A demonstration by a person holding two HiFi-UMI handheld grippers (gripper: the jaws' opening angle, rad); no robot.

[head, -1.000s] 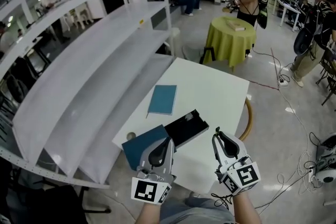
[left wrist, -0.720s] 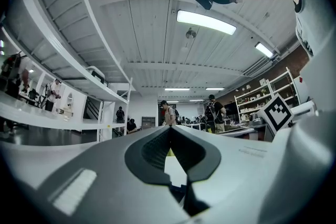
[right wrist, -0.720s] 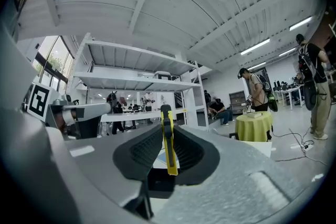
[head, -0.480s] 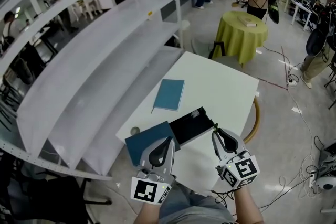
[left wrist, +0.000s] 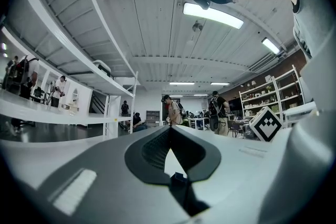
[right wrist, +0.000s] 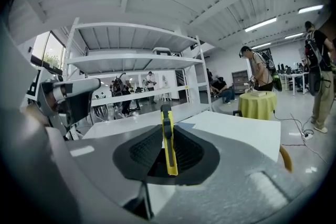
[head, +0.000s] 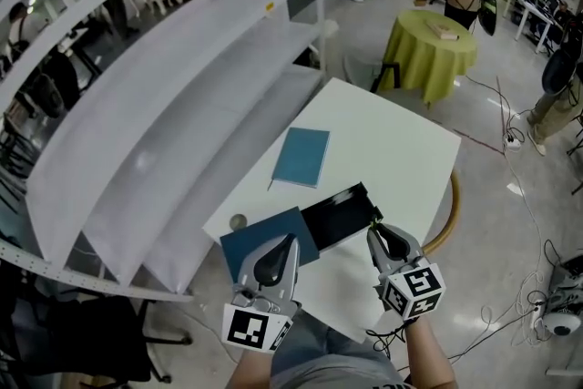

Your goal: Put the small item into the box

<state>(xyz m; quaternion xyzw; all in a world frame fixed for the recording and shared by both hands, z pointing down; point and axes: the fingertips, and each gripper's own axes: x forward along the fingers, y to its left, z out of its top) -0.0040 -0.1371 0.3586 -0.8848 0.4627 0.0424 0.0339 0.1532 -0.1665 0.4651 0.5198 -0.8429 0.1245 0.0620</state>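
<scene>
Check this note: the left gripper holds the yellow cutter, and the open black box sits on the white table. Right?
Wrong side: the right gripper view shows the yellow cutter clamped in the right gripper's jaws, not the left gripper's. The open black box sits on the white table.

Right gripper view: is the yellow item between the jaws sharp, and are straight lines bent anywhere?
Right gripper view: the yellow item is fairly sharp; black corners ring the picture. Head view: the white shelves bow in a curve, a wide-angle effect. Left gripper view: the ceiling light glares white.
</scene>
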